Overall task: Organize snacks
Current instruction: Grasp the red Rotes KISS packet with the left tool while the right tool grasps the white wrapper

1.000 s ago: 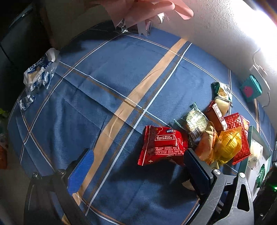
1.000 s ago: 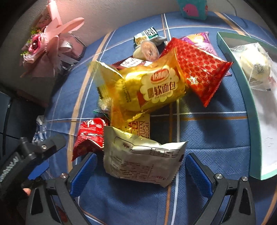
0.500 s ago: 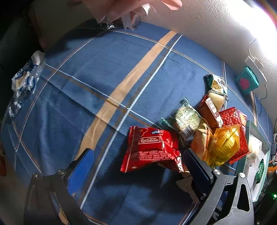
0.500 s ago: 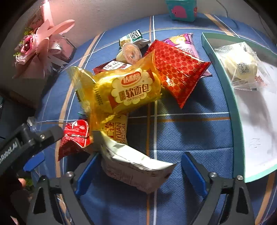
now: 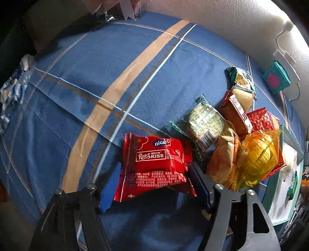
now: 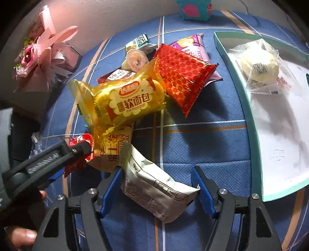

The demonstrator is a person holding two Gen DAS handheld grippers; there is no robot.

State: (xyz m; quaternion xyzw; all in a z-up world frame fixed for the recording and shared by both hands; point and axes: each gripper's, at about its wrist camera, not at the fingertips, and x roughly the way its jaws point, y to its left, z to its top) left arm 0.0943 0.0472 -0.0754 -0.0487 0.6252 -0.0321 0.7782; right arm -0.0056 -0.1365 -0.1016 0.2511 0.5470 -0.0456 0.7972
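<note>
A red "Rater KISS" packet (image 5: pixel 154 160) lies on the blue plaid cloth (image 5: pixel 87 81), left of the snack pile. My left gripper (image 5: pixel 154 186) straddles it from above. Its jaws are closing, and both blue pads touch the packet's sides. In the right wrist view a white packet (image 6: pixel 154 185) printed with small text sits between the pads of my right gripper (image 6: pixel 156 190). Those jaws are closing too, with the pads against its two ends, and the packet is tilted. Behind it lie a yellow bread packet (image 6: pixel 131 98) and a red patterned packet (image 6: pixel 183 73).
A teal-rimmed white tray (image 6: pixel 249 119) at the right holds a clear-wrapped pale bun (image 6: pixel 258 65). A pink bouquet (image 6: pixel 44 50) and a teal box (image 6: pixel 195 9) stand by the wall. A blue-white wrapper (image 5: pixel 13 88) lies at the cloth's left edge.
Both pairs of jaws have narrowed from wide open onto their packets. The left gripper came down over the red packet. The white packet got pushed up and tilted.
</note>
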